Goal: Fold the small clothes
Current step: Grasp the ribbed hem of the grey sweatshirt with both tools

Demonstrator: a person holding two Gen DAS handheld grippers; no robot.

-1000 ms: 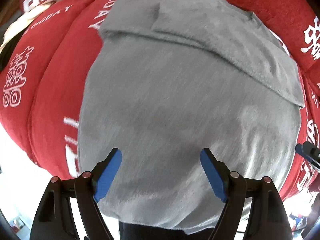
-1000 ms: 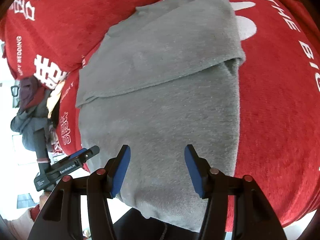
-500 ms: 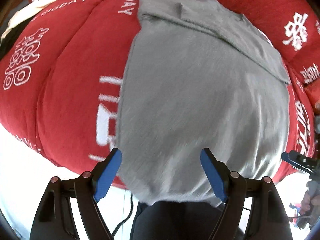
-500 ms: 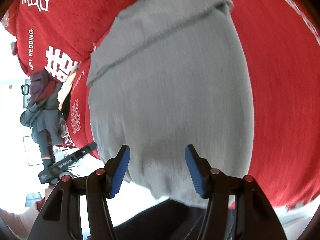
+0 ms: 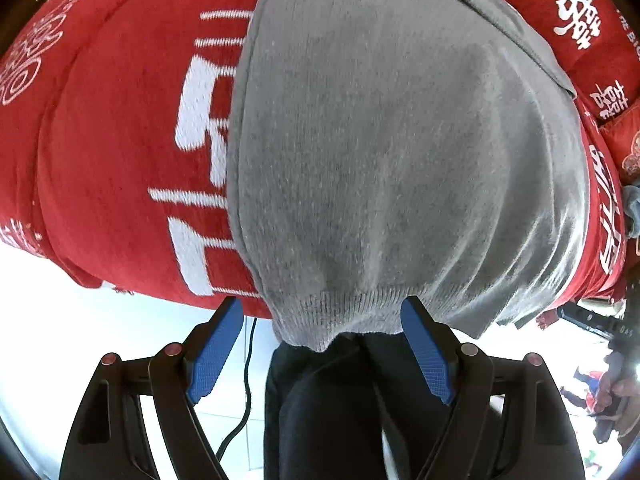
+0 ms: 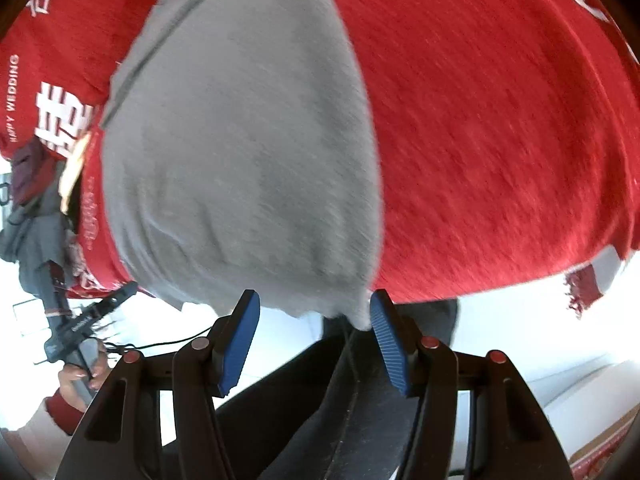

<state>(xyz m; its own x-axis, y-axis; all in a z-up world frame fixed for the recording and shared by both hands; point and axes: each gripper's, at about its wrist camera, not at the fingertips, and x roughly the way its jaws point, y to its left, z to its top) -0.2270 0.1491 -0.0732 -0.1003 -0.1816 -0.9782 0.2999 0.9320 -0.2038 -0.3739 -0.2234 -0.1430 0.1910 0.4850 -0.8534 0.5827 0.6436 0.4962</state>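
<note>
The grey sweater (image 5: 392, 152) is lying flat on a red blanket (image 5: 116, 160) w/ white characters, its ribbed hem hanging a bit over the near edge. The left gripper (image 5: 322, 346) is hovering just below that hem, jaws wide apart, holding nothing. The right gripper (image 6: 314, 338) is sitting at the hem's other corner, also apart & empty. Person's dark trousers (image 5: 340, 408) are showing underneath.

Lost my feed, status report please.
Both hand-held grippers open, left, right, at grey knit garment's near hem, nothing gripped. Garment on red blanket. No obstruction.
</note>
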